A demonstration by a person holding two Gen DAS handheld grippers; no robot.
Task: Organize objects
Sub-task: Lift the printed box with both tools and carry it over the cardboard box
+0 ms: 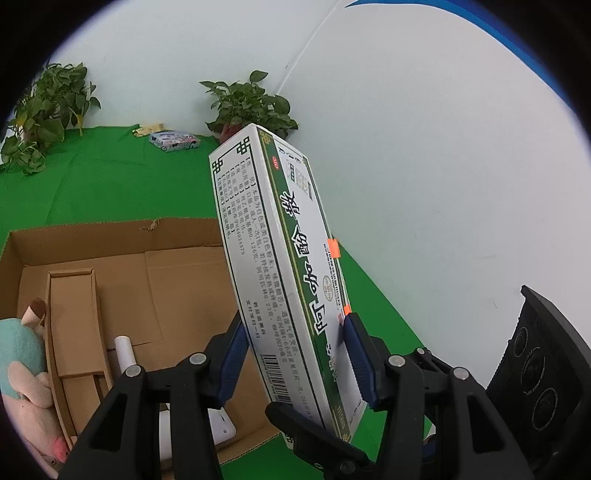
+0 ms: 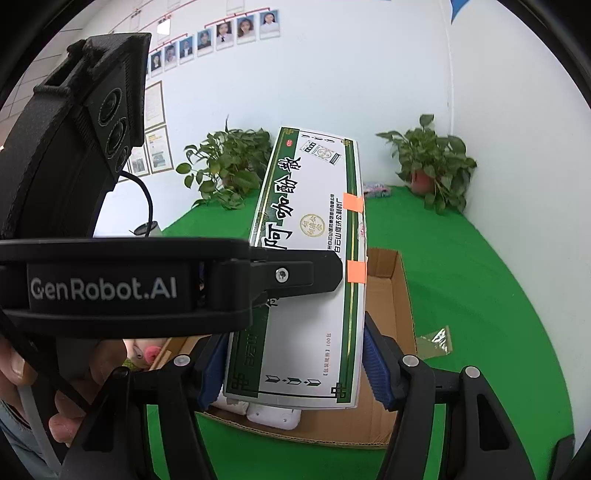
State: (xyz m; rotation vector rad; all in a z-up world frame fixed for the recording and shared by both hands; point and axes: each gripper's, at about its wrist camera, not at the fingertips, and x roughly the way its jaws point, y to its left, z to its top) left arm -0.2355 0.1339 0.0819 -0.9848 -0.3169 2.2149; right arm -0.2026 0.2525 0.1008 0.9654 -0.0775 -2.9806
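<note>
Blue ribbed pads line the jaws of both tools, and each pair is closed on the same long white-and-green medicine box: the left gripper clamps its two narrow long sides near the lower end, while the right gripper presses on the long edges of that end, the left tool's black body crossing over the printed face in the right wrist view. Two grips on one box make sense for something this long and flat, since a single pinch near one end would likely let it swing. The box is held in the air, tilted steeply with its far end raised, above the near right part of an open cardboard carton; my guess is that it is being carried either toward or away from that carton as part of the sorting. Orange tape tabs seal its long edge. Inside the carton lie a smaller open cardboard tray, a white cylinder and a white plastic item just under the box; a pink and teal plush toy rests at its left wall. A scrap of clear wrapper lies beside the carton on the green cloth that covers the tabletop. Farther back sit a small patterned packet and two potted plants, against a white wall hung with framed portrait photos.
</note>
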